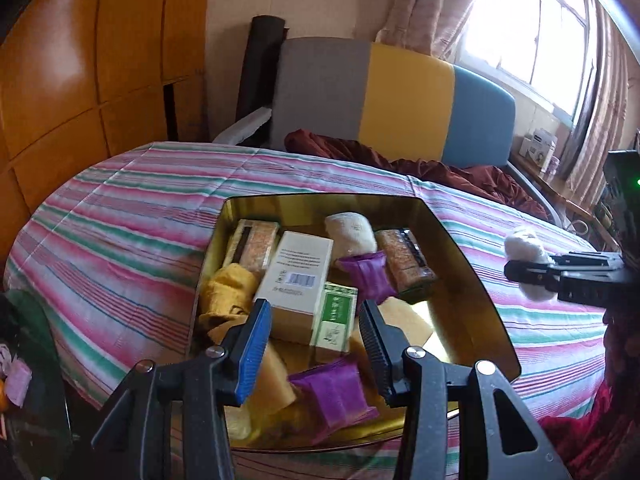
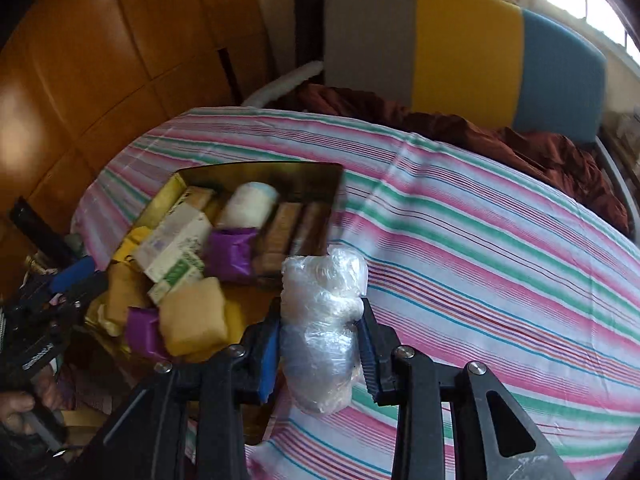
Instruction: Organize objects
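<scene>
The right gripper (image 2: 320,344) pinches a plastic-wrapped bundle (image 2: 322,320) between its pads, just beside the gold tin (image 1: 472,272) on the striped bedspread (image 2: 480,240). The left gripper (image 1: 316,344) hangs over the tin's boxes (image 1: 298,276), jaws narrowly parted, holding nothing.

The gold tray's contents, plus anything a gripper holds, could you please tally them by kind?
In the gold tray:
Purple packets: 2
Orange grain bars: 2
Paper cartons: 2
White rolled bundle: 1
Yellow or tan soft pieces: several, overlapping, cannot count
Held in the right gripper:
Plastic-wrapped white bundle: 1
Total countable: 8
</scene>
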Demonstrator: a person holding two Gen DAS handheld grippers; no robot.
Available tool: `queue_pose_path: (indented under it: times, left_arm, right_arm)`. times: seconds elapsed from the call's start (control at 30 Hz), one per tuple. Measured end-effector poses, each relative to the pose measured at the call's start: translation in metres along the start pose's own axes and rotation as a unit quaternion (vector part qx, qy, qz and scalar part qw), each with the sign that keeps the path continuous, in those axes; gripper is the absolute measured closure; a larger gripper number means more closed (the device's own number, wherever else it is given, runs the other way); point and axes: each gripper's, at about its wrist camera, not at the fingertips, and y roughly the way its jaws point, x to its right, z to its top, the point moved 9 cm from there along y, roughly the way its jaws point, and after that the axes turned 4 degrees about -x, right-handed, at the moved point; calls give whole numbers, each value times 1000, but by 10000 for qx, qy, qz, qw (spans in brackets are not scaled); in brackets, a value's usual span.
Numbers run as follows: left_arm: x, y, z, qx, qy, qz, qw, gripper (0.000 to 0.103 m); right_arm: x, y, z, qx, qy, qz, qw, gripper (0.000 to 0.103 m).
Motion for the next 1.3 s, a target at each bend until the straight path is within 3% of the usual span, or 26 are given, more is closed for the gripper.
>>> queue_pose_path:
  times: [0.13, 0.47, 0.53, 0.6, 0.93, 1.07, 1.17, 1.27, 1.3]
  left_arm:
    - [-24, -1, -2, -18, -223, 176, 9996, 57]
    - [-47, 3, -6, -55, -393, 335, 9987, 57]
    - [-46, 5, -7, -79, -378, 350, 9986, 57]
    - [-45, 8, -8, -98, -375, 348, 9986, 56]
    - [-41, 1, -4, 28, -392, 397, 9984, 51]
    - [-41, -8, 1, 178, -414, 563, 9974, 51]
    - [-40, -18, 5, 305, -411, 688, 9963, 49]
    - [-38, -32, 9, 513, -457, 838, 9941, 39]
    - [-38, -37, 11, 592, -499, 872, 9932, 31]
  right_arm:
    - [-30, 24, 0, -210, -325, 11, 9993, 68]
    - [-43, 71, -17, -801, -883, -316, 9924, 65]
    - [-40, 75, -18, -829, -878, -355, 9921, 60]
    - [-37, 79, -19, -814, -849, -443, 9921, 42]
    - [-35, 68, -19, -486, -532, -285, 9970, 40]
    - [-33, 51, -13, -114, -273, -357, 9989, 30]
    - [-30, 35, -12, 222, 74, -483, 9986, 14]
    - [-33, 19, -15, 510, 345, -506, 9968, 0]
    - [-34, 13, -17, 609, 382, -534, 9960, 0]
